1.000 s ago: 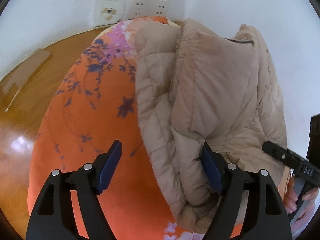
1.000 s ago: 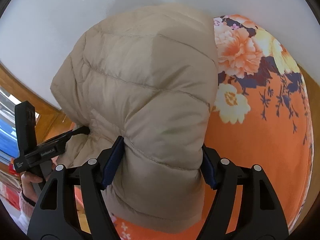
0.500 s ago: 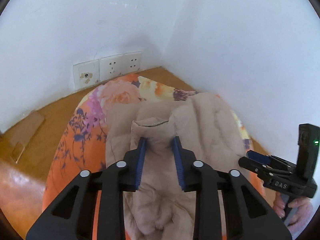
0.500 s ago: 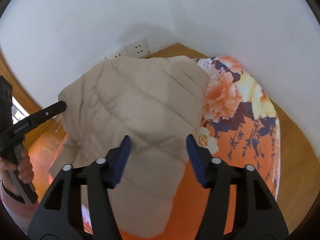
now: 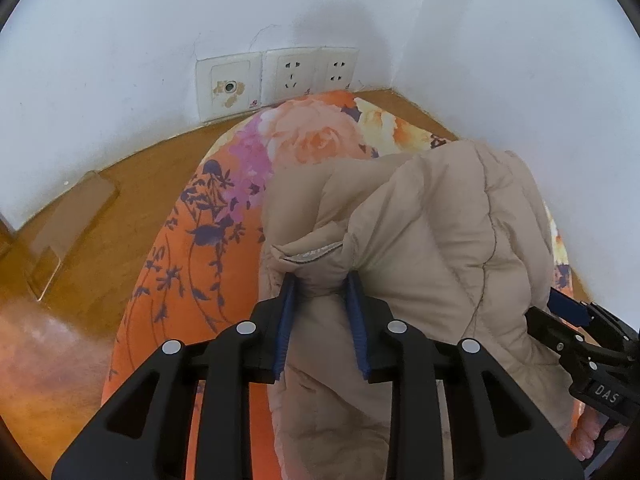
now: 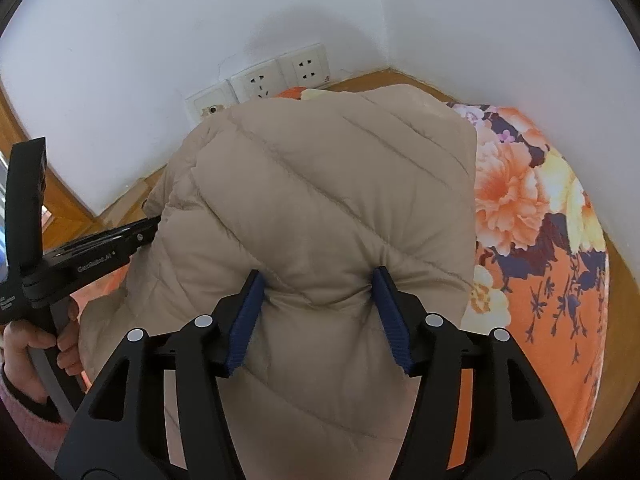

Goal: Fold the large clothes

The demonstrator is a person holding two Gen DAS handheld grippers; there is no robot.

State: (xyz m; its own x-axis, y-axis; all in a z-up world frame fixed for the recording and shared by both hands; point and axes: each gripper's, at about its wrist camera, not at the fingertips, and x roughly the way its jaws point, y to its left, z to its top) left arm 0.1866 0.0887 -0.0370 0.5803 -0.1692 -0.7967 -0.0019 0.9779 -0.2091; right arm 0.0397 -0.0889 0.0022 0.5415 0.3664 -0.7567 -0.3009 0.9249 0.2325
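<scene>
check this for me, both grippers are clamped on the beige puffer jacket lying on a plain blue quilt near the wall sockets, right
Not quite: the quilt is orange with a floral print, not plain blue, as both wrist views show. The rest holds: the left gripper and right gripper each pinch the beige puffer jacket, near the wall sockets.

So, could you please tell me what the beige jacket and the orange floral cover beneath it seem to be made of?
The beige jacket looks like a quilted, padded synthetic shell with a matte finish: stitched channels puff up and the fabric bunches softly. The orange floral cover looks like printed woven cloth, possibly cotton; it lies smooth and dull, though the weave is too fine to tell.
</scene>
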